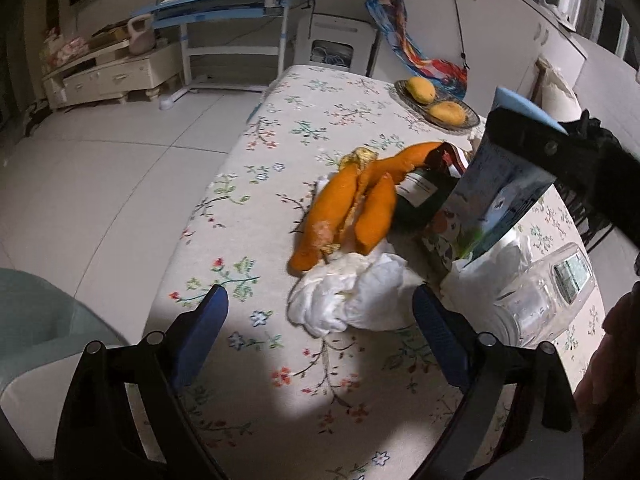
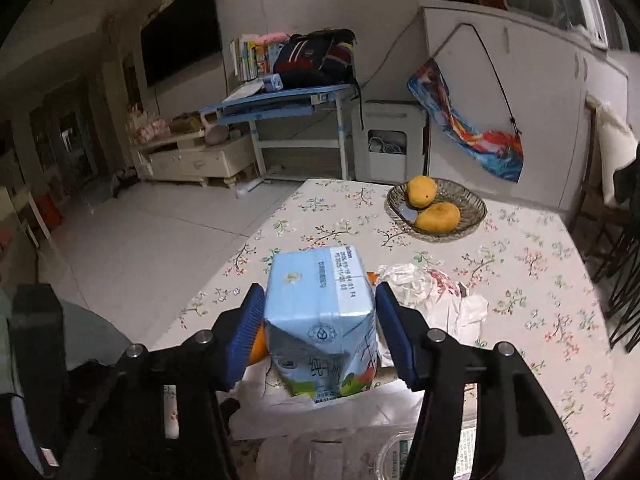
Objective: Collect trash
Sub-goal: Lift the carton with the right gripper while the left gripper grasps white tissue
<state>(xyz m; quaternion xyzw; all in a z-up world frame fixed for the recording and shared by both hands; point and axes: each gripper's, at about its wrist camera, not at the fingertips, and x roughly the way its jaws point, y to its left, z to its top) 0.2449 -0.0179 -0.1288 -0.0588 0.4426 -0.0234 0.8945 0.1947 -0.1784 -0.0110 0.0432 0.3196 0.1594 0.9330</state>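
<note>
Now your right gripper (image 2: pixel 320 322) has its blue pads against both sides of the milk carton (image 2: pixel 320 320), centre of the right wrist frame, the carton's long axis running upright and tilted. Your left gripper (image 1: pixel 320 320) stands wide and empty; the crumpled tissue (image 1: pixel 348 300) lies between its fingertips, nearer the right-hand one, orange peel (image 1: pixel 344 212) just above it.

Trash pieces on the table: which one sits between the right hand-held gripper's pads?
The light blue milk carton, standing upright between the blue pads. The orange peels, crumpled tissue and clear plastic bottle lie loose on the tablecloth.
</note>
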